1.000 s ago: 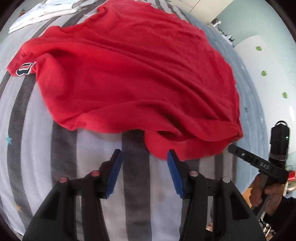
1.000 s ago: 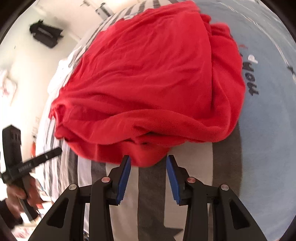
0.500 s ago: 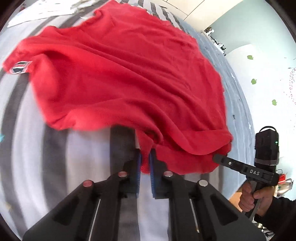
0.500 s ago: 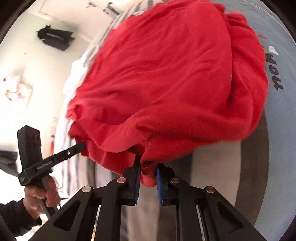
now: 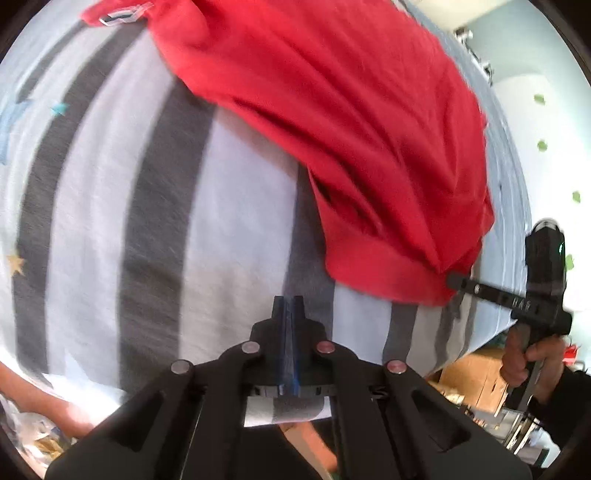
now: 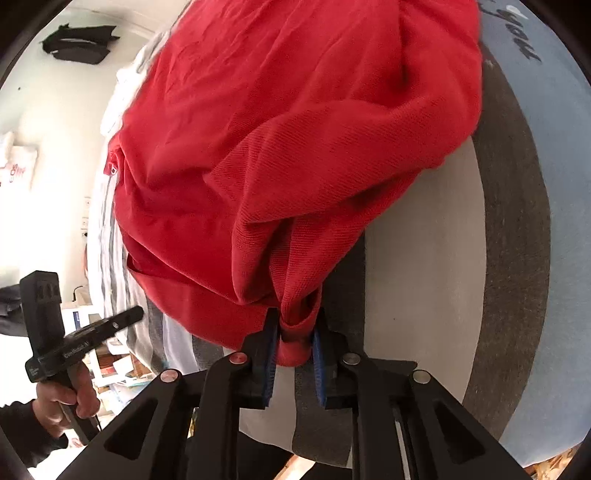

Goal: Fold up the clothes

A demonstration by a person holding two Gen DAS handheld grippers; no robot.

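Note:
A red garment (image 5: 351, 129) lies crumpled on the striped bed sheet (image 5: 147, 221); its sleeve with a dark patch (image 5: 118, 16) reaches the top left. My left gripper (image 5: 288, 301) is shut with nothing between its pads, over bare sheet and short of the red hem. In the right wrist view the left gripper (image 6: 135, 314) hangs beside the cloth's left edge. My right gripper (image 6: 295, 321) has a bunched fold of the red garment (image 6: 295, 147) between its blue pads, which touch it while the jaws are opening slightly. The left wrist view shows the right gripper (image 5: 452, 282) at the garment's lower right corner.
A pale blue blanket with dark lettering (image 6: 554, 147) covers the bed's right side. White clothes (image 6: 122, 85) lie at the bed's far end, and a black bag (image 6: 77, 44) hangs on the wall. Cardboard boxes (image 5: 476, 373) stand on the floor past the bed's edge.
Both grippers closed at the red hem. The left one then slid left onto bare sheet without cloth. The right one kept its fold, and the garment has bunched up toward it.

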